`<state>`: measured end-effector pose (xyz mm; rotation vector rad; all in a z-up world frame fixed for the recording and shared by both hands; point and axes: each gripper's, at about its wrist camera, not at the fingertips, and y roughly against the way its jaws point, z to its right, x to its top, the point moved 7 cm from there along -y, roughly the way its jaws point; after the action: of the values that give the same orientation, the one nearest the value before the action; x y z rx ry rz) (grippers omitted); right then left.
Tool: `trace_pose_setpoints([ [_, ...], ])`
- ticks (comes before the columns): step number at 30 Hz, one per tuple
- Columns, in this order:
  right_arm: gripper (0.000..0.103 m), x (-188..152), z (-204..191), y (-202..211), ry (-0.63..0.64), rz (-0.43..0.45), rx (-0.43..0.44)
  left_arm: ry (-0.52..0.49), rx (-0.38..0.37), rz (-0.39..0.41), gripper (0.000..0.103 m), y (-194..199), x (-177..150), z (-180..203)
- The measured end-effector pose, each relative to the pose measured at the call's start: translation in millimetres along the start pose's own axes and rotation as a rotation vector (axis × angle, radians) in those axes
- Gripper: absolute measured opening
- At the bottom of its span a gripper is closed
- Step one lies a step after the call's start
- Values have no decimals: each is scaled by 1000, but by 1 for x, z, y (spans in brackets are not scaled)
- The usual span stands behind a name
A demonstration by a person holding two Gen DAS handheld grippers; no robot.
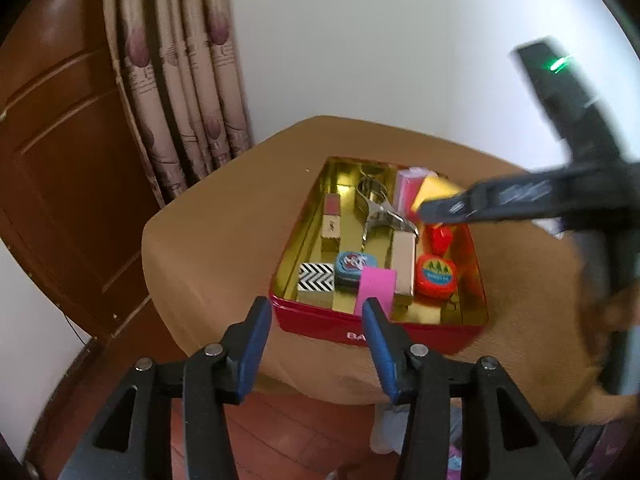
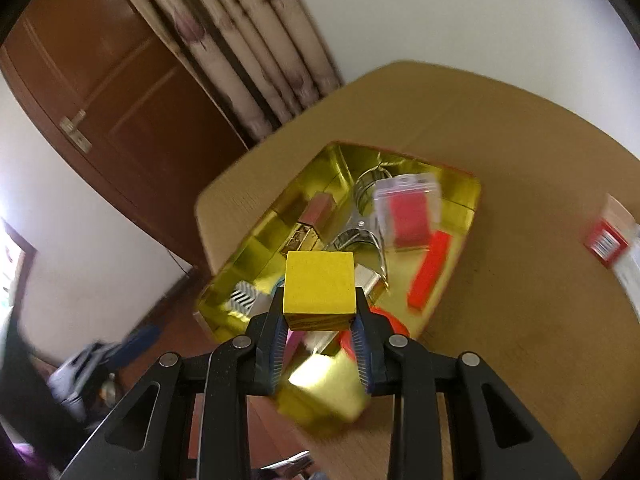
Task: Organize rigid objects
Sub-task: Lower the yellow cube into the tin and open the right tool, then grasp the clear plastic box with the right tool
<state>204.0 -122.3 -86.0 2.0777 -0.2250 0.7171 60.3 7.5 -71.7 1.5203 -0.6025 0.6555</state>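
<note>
A red tin with a gold inside sits on the tan table. It holds a metal tool, a zigzag block, a pink block, a round red case and other small items. My right gripper is shut on a yellow cube and holds it above the tin; in the left wrist view the cube hangs over the tin's far right. My left gripper is open and empty at the tin's near edge.
A red and white packet lies on the table right of the tin. A brown door and a patterned curtain stand behind the table. The table's left edge drops to a tiled floor.
</note>
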Motion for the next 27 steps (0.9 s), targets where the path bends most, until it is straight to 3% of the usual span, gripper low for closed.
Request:
trace_pose_setpoints([
  [7,28,8,0,-47,-25,-50,-25,48,-47,-60,53,-13,-3,-9],
  [12,38,12,3,-39,-46,-18,-14,50,-52,-98,53,-20,-7,-8],
  [17,44,5,19,13,-67,146,-11,40,-39,-94,53,-20,-8,-6],
  [20,64,-27,61,59,-53,238,-182,22,-47,-77,53,-15,-7,0],
  [22,69,-58,100,87,-45,267,-332,-7,-62,-66,53,-11,-8,8],
  [24,69,-92,150,110,-35,227,-522,-38,-78,-59,53,-9,-7,17],
  [27,69,-141,217,142,-60,168,-708,-99,-124,-55,53,-5,-9,38],
])
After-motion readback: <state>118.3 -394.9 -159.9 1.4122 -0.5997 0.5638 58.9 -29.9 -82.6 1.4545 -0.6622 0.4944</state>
